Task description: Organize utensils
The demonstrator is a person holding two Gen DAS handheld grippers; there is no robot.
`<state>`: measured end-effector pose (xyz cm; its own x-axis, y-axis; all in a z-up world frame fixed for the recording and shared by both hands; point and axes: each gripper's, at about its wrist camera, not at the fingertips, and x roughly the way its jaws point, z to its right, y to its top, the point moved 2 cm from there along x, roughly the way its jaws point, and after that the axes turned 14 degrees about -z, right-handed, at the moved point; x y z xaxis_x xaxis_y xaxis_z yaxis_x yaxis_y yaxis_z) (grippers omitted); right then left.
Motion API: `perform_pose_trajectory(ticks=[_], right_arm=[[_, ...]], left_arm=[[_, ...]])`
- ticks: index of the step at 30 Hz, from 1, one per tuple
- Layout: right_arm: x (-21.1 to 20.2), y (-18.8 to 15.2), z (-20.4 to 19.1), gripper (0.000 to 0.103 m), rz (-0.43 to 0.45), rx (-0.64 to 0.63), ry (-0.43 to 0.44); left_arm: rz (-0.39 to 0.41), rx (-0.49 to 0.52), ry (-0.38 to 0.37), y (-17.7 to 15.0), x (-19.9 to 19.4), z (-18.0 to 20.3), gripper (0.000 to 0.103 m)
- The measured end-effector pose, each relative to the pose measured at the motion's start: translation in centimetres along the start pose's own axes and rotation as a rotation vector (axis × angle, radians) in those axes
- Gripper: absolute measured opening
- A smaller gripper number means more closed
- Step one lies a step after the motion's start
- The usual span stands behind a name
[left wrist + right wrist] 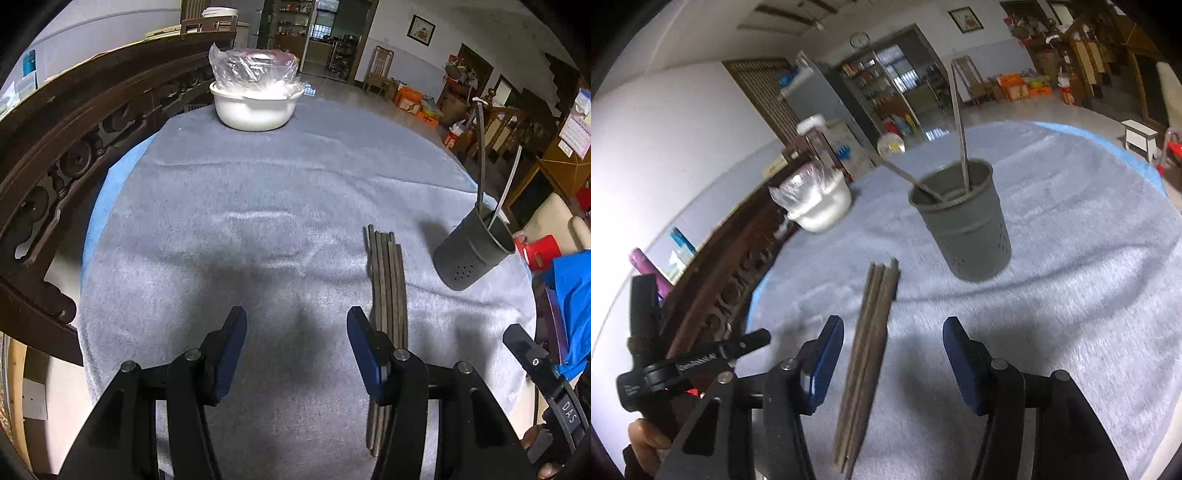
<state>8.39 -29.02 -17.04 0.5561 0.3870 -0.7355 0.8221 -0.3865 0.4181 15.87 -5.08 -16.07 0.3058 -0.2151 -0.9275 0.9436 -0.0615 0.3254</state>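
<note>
A bundle of dark wooden chopsticks [871,332] lies flat on the grey cloth [1071,295]. My right gripper [893,343] is open around the bundle, which sits nearer the left finger; neither pad touches it. In the left wrist view the chopsticks [388,280] run just right of my left gripper [297,332], which is open over bare cloth with nothing between its fingers. A dark grey perforated utensil holder [967,229] stands beyond the chopsticks with a metal spoon [892,147] and a long thin handle [958,122] inside. The same holder [472,254] appears at the right.
A white bowl [255,107] holding a clear plastic bag stands at the table's far side. A carved dark wooden rail [74,147] borders the left edge. A hand [646,439] grips the other tool at lower left. Furniture and boxes fill the room behind.
</note>
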Motion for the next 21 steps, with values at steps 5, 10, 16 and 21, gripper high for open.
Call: perform_pose_trajectory(ticks=[5,10,16,21], right_arm=[[1.5,0.1,-0.5,0.038,-0.093,0.001,-0.020],[3.1,0.6,-1.4,0.038,-0.172,0.021,0.011],[5.2,0.7,-2.0,0.038,-0.254,0.045,0.051],[7.0,1.2,-2.2,0.038,-0.281,0.052,0.037]], left_arm=[[-0.011,0.012,-0.004,-0.1,0.3,-0.1,0.057],[-0.032,0.028,-0.008,0.3,0.7,-0.6,0.057],[-0.082,0.059,-0.067,0.1,1.6,-0.9,0.057],[-0.097,0.095,-0.083,0.0,2.2,-0.2,0.057]])
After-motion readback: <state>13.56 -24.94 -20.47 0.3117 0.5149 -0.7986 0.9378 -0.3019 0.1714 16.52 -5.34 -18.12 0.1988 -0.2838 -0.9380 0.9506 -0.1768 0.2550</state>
